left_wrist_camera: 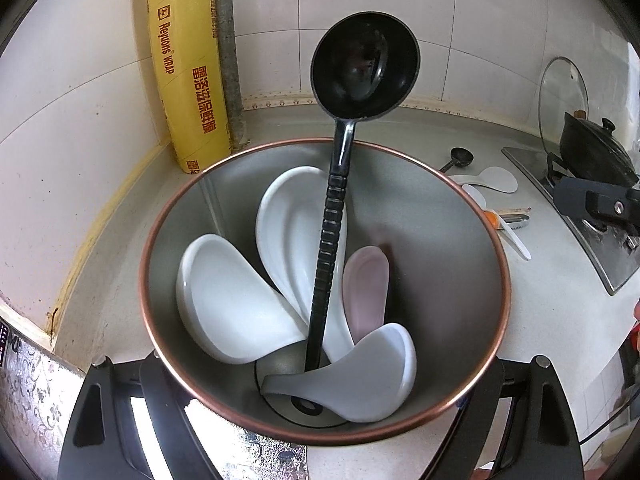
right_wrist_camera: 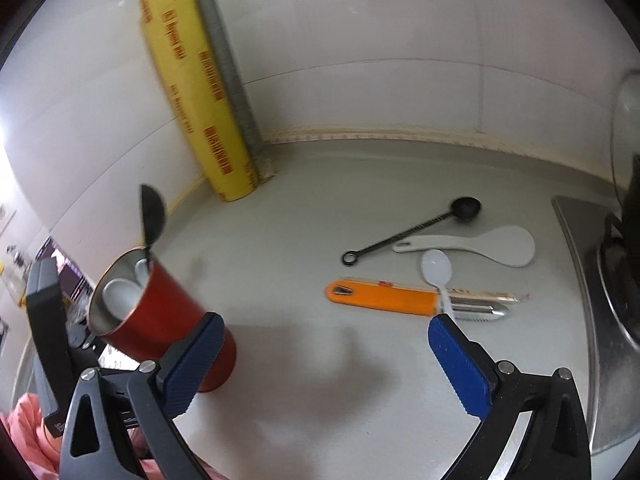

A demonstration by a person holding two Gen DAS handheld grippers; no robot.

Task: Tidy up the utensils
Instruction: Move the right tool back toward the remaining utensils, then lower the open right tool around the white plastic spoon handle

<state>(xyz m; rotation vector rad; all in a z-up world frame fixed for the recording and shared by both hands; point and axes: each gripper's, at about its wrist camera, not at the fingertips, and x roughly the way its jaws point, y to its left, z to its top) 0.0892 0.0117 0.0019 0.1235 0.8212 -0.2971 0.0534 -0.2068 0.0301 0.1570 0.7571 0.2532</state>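
Observation:
My left gripper [left_wrist_camera: 328, 364] is shut on a steel cup [left_wrist_camera: 440, 260], red outside [right_wrist_camera: 168, 320], held tilted over the counter's left end. In it stand a black ladle [left_wrist_camera: 364, 68], several white spoons [left_wrist_camera: 228, 300] and a pink spoon [left_wrist_camera: 366, 284]. My right gripper [right_wrist_camera: 325, 322] is open wide above the counter, with nothing between its blue pads [right_wrist_camera: 456, 360]. Just ahead of it lie an orange-handled peeler [right_wrist_camera: 384, 298], a white plastic spoon [right_wrist_camera: 436, 268], a white rice paddle [right_wrist_camera: 500, 248], a black measuring spoon [right_wrist_camera: 464, 208] and a paper chopstick sleeve [right_wrist_camera: 480, 294].
A yellow roll of cling wrap [right_wrist_camera: 200, 120] leans in the tiled corner beside a grey pipe [right_wrist_camera: 232, 80]. At the right, a steel stove top [left_wrist_camera: 580, 220] carries a black pot [left_wrist_camera: 596, 148], and a glass lid [left_wrist_camera: 560, 92] leans on the wall.

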